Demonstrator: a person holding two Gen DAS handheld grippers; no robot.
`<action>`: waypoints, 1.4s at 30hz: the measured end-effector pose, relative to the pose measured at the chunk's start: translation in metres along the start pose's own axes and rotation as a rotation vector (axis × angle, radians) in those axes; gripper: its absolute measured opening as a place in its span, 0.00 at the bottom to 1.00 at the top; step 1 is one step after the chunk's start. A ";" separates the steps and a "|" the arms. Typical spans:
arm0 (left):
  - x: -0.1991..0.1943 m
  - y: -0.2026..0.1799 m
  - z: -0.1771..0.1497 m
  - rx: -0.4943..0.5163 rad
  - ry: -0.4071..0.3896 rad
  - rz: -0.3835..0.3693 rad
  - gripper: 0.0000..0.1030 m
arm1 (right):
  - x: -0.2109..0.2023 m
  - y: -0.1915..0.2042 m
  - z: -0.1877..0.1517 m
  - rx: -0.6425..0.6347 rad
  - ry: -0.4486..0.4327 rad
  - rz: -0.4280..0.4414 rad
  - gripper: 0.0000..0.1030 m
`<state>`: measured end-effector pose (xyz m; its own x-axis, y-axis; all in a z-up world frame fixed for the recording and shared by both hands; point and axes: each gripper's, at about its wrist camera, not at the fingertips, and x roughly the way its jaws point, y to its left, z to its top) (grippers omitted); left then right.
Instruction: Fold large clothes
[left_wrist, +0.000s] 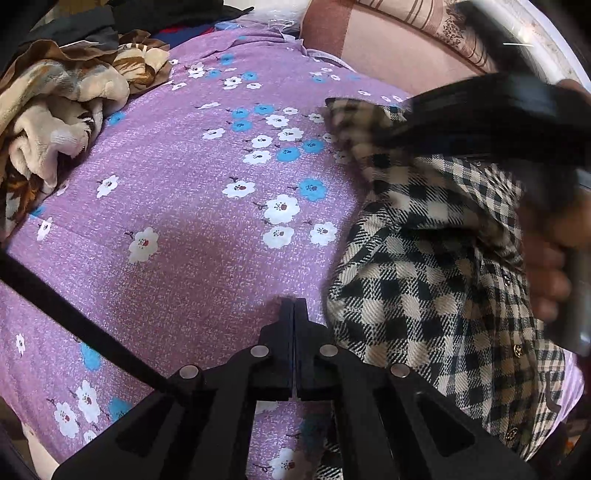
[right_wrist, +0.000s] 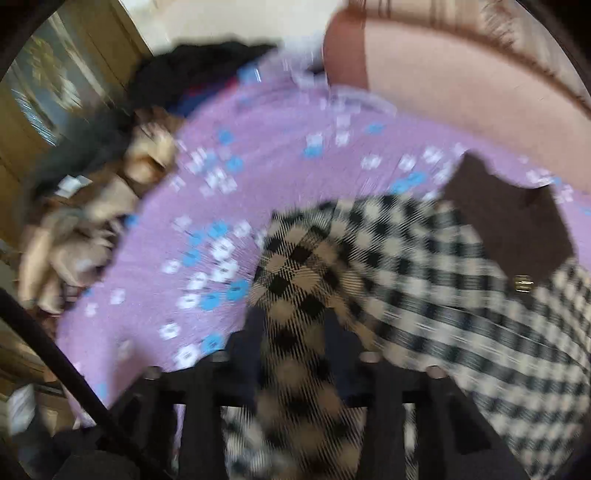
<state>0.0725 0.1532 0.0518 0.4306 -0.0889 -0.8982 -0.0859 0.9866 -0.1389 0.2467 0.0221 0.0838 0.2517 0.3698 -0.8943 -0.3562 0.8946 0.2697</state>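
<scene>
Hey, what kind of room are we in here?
Most likely a bedroom: a bed with a purple floral bedsheet, a pink padded headboard, a rumpled brown-and-cream blanket, and the checked shirt being folded on it.

A bedroom in a home, that's the setting. Beneath and ahead of the closed left jaws stretches a purple bedsheet (left_wrist: 177, 206) printed with white and blue flowers, covering a mattress. Far ahead and to the right of the jaws a pink pillow (left_wrist: 388, 40) rests at the bed's head. Ahead and to the left lies a rumpled brown-and-cream fleece blanket (left_wrist: 55, 110), with dark clothes (right_wrist: 199, 74) heaped beyond it. Off to the far left of the right jaws, wooden cabinet doors (right_wrist: 48, 92) line the wall.
</scene>
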 end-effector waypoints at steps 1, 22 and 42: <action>0.000 0.000 0.000 -0.002 0.003 -0.004 0.00 | 0.018 0.001 0.004 0.010 0.033 -0.024 0.27; -0.032 -0.034 0.001 0.046 -0.152 -0.001 0.35 | -0.123 -0.187 -0.132 0.336 -0.130 -0.199 0.49; -0.022 -0.061 -0.009 0.075 -0.127 0.034 0.43 | -0.333 -0.433 -0.395 1.175 -0.563 -0.360 0.68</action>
<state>0.0602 0.0935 0.0766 0.5388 -0.0424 -0.8414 -0.0371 0.9966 -0.0740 -0.0385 -0.5872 0.1235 0.5999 -0.1304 -0.7893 0.7101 0.5413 0.4503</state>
